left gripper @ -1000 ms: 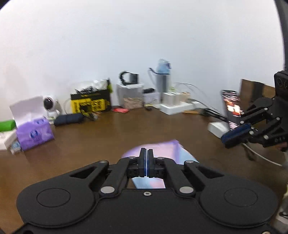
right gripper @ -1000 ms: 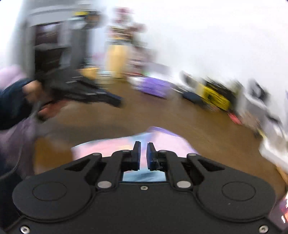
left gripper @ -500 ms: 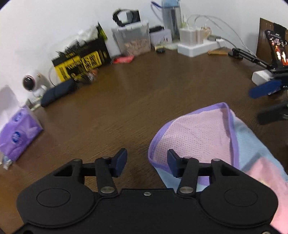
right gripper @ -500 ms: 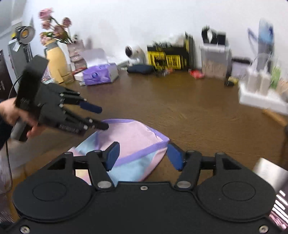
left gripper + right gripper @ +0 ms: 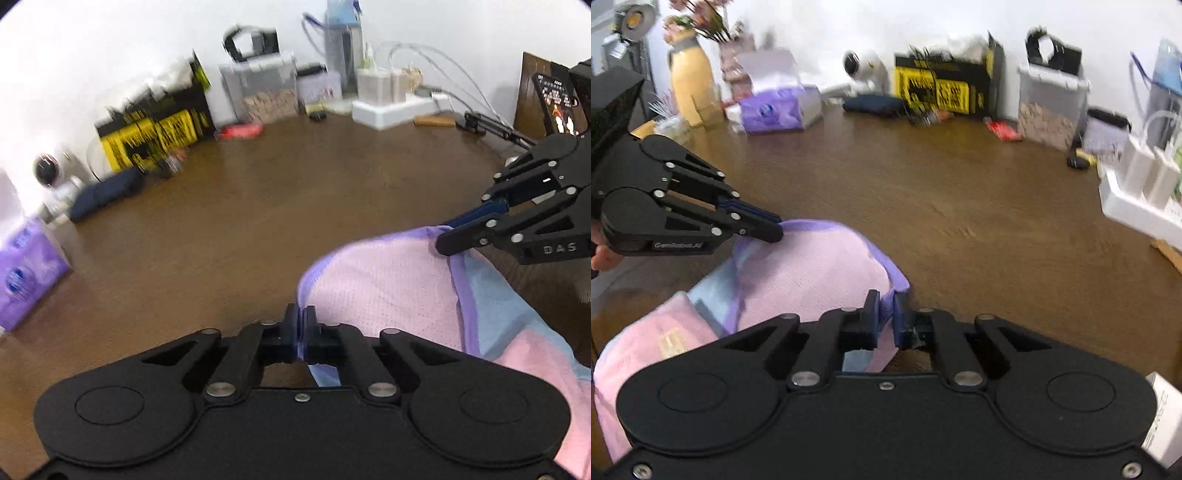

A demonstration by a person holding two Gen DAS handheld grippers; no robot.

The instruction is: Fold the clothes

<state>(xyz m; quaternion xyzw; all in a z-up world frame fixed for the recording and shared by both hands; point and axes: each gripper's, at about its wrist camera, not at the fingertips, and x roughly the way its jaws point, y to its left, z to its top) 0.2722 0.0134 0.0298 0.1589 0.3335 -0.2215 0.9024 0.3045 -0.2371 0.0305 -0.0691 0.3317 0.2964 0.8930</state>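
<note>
Two grippers hold one garment (image 5: 388,288) between us: the left gripper (image 5: 300,328) is pinched tight on the purple hem at the near left edge of the pink mesh panel, and the right gripper (image 5: 884,314) has its fingers clamped on the same purple band at its own end, a fold of cloth showing between them. The garment sits low over the near part of the brown table (image 5: 295,203), its pink and pale blue body trailing toward us; whether it touches the wood under the held edge we cannot tell.

We judge the risks this way. Each grip takes only a thin bite of hem, so a pull apart could slip the band out of one gripper and drop that corner. If our two hands travel unevenly, the fold line would skew. The loose body hanging near us could drag and bunch under itself.

Counted: one garment, two grippers, one purple tissue pack (image 5: 775,109), one white camera (image 5: 860,66), one yellow-and-black box (image 5: 938,88), one vase of flowers (image 5: 689,81).
</note>
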